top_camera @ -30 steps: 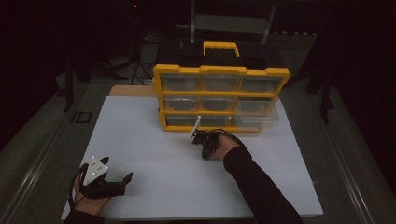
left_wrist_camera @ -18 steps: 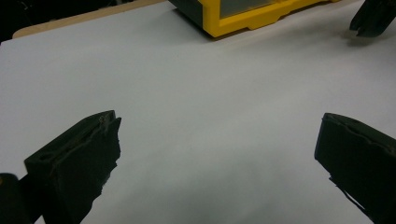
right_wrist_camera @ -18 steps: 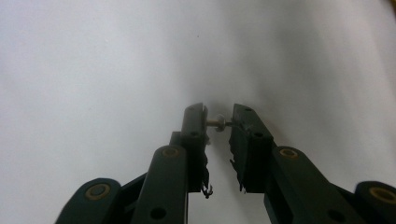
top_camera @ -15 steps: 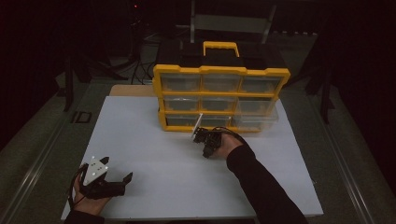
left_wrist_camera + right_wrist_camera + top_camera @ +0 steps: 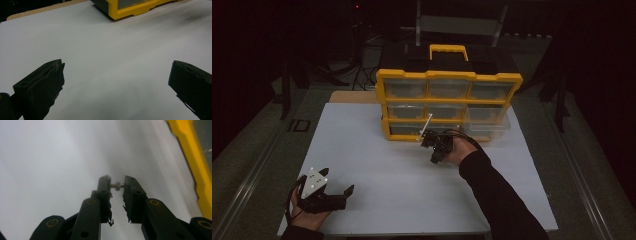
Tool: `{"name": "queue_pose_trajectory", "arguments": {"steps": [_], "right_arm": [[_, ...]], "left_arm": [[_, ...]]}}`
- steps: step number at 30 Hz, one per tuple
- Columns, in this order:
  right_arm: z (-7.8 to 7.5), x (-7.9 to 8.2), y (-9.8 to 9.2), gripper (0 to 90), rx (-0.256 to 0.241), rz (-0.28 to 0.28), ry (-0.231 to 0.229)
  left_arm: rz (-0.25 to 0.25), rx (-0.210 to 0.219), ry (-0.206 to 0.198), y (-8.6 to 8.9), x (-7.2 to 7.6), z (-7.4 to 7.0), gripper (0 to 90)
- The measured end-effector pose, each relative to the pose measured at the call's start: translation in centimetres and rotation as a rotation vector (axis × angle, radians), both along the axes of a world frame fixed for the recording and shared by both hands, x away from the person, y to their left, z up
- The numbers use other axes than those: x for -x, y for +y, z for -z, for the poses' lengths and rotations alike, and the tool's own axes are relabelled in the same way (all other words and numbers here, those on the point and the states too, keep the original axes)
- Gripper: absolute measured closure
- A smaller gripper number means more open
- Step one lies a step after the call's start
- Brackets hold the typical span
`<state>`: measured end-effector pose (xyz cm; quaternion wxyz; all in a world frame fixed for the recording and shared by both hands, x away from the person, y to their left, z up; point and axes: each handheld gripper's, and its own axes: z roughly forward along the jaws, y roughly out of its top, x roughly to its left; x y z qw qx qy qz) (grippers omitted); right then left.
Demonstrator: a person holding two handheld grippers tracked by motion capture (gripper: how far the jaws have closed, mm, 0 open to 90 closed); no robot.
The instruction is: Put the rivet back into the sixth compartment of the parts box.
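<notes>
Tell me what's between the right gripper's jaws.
A small silvery screw is pinched between the right gripper jaws, over the white table. Its ends are covered by the pads.

Left gripper [image 5: 117, 82]: both black jaws rise from the bottom corners, spread wide apart, nothing between them. They sit over a white tabletop [image 5: 105, 50], bare between and ahead of the jaws. At the top edge, the lower yellow frame of a storage cabinet [image 5: 135, 8] rests on the tabletop, well apart from the jaws. A tan board edge [image 5: 37, 10] borders the white surface at upper left.
</notes>
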<state>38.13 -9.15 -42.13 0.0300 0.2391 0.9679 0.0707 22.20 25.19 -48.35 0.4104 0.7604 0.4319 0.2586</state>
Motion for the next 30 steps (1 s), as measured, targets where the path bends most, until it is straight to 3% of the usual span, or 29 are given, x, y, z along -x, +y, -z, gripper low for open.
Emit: {"name": "queue_pose_trajectory", "arguments": {"steps": [11,18,30], "right_arm": [[-3.1,0.1,-0.2,75.4,-0.035,-0.007,-0.049],[-5.1,-0.2,-1.1,75.3,-0.065,0.021,-0.084],[-8.2,-0.4,-3.6,75.4,-0.184,0.090,-0.171]], "left_arm": [[-0.001,0.001,0.000,0.0,0.0,0.0,0.7],[0.001,-0.002,0.002,0.0,0.0,0.0,0.7],[0.001,-0.001,0.001,-0.1,0.0,0.0,0.7]]}}
